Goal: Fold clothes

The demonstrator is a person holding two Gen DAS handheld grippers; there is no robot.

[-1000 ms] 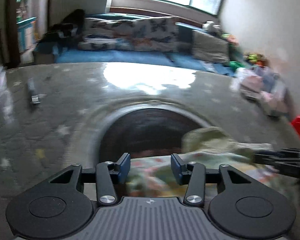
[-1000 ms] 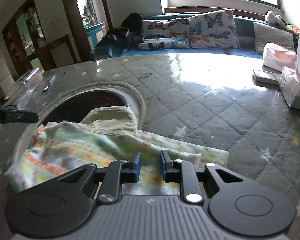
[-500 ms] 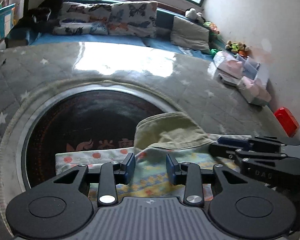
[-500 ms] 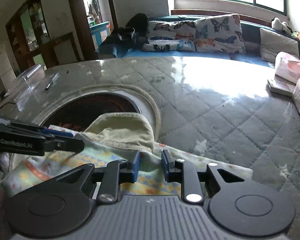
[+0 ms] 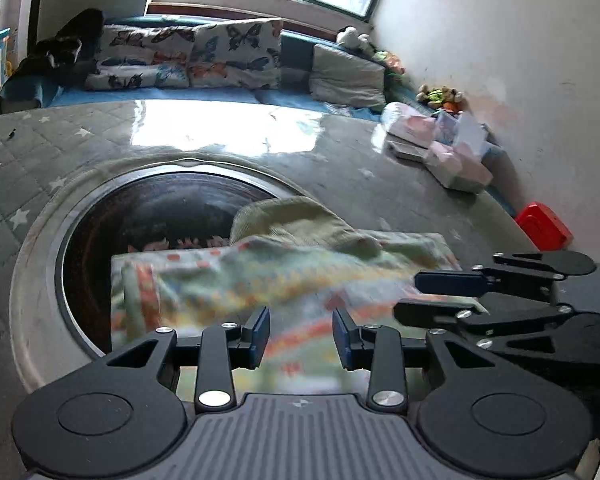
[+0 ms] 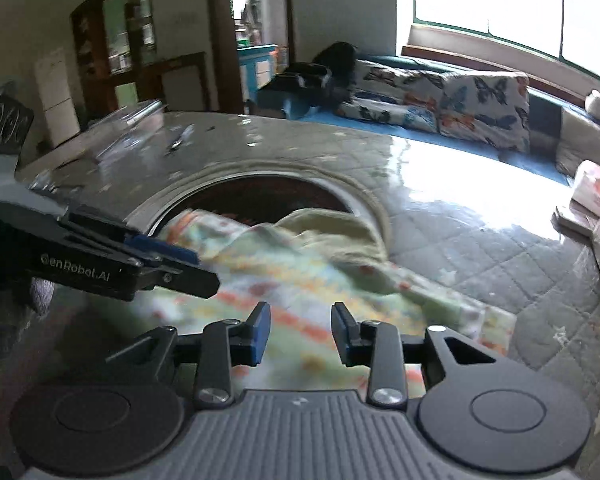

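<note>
A small patterned garment with a plain yellow-green collar part lies bunched on the quilted table, partly over the dark round inset. It also shows in the right wrist view. My left gripper is open just above the garment's near edge, holding nothing. My right gripper is open over the garment, empty. The right gripper shows at the right of the left wrist view. The left gripper shows at the left of the right wrist view.
A dark round inset with a metal rim sits in the quilted table top. Pink packages and a red box lie at the table's right edge. A sofa with butterfly cushions stands behind.
Both grippers have opened wider and pulled back slightly from the garment, which now lies loose on the table. The right gripper's view has swung to the left.
</note>
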